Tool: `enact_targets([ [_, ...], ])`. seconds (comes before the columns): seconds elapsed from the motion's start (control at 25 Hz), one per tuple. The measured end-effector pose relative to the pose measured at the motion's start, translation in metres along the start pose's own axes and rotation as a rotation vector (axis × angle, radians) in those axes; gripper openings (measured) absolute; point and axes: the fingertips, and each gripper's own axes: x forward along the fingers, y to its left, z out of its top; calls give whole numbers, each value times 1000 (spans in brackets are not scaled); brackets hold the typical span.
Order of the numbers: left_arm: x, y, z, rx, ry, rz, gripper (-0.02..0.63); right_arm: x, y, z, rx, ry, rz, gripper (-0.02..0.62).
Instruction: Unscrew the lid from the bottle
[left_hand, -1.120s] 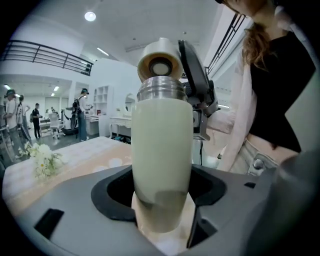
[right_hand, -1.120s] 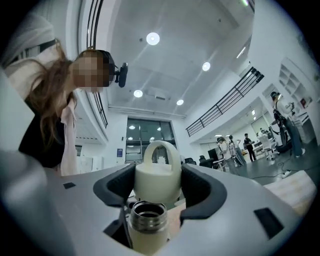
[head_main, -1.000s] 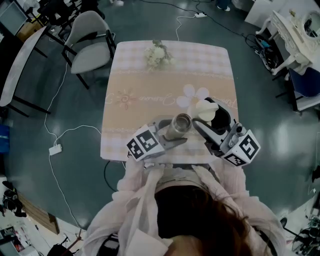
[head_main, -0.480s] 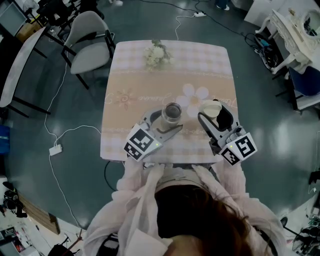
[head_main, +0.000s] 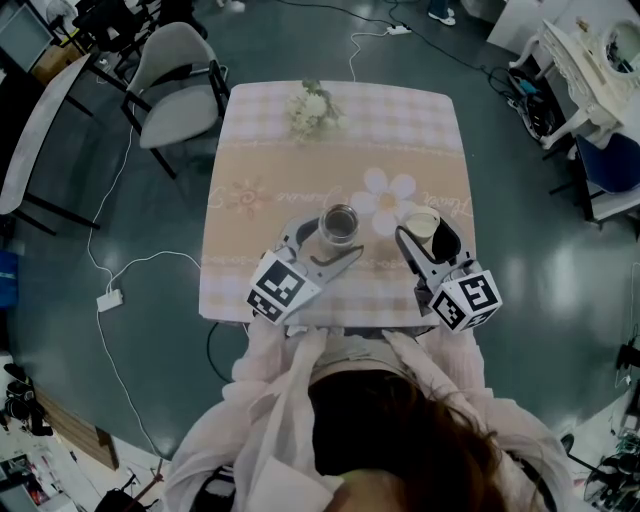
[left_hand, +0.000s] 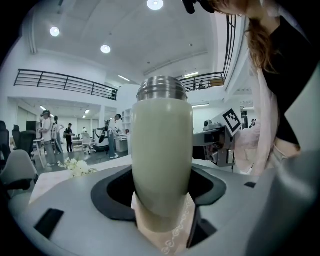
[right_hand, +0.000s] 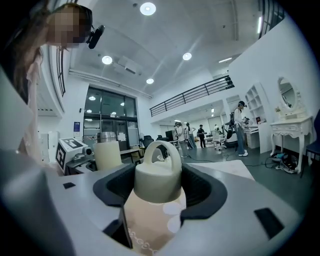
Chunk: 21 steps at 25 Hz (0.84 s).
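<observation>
The pale green bottle (head_main: 340, 223) (left_hand: 162, 160) stands upright on the table, its bare metal threaded neck uncovered. My left gripper (head_main: 335, 236) (left_hand: 162, 202) is shut on its body from the near side. To its right is the matching lid (head_main: 422, 222) (right_hand: 159, 180), which has a loop handle. The lid sits low on the tablecloth between the jaws of my right gripper (head_main: 428, 230) (right_hand: 159, 200), which is shut on its sides. In the right gripper view the bottle (right_hand: 107, 152) shows to the left of the lid, apart from it.
The table (head_main: 260, 200) has a peach cloth with a daisy print. A small bunch of white flowers (head_main: 312, 108) lies at its far edge. A grey chair (head_main: 185, 85) stands at the far left. A white dressing table (head_main: 590, 60) is at the far right. Cables run over the floor.
The right gripper has come down toward the table with the lid. The left gripper has brought the bottle from a tilt to upright and a little farther from me.
</observation>
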Motion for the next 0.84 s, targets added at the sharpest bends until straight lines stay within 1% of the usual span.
enact_targets([
  [0.24, 0, 0, 0, 1, -1, 6, 313, 2, 2, 1, -7, 5, 2, 304],
  [0.44, 1, -1, -4, 9, 16, 4, 313, 4, 5, 2, -18, 9, 13, 304],
  [0.6, 0, -1, -4, -6, 18, 2, 313, 4, 6, 4, -24, 10, 15, 304],
  [0.72, 0, -1, 1, -24, 3, 0, 313, 2, 5, 4, -27, 11, 15, 304],
  [0.84, 0, -1, 2, -24, 1, 5, 313, 0, 5, 4, -31, 13, 15, 304],
])
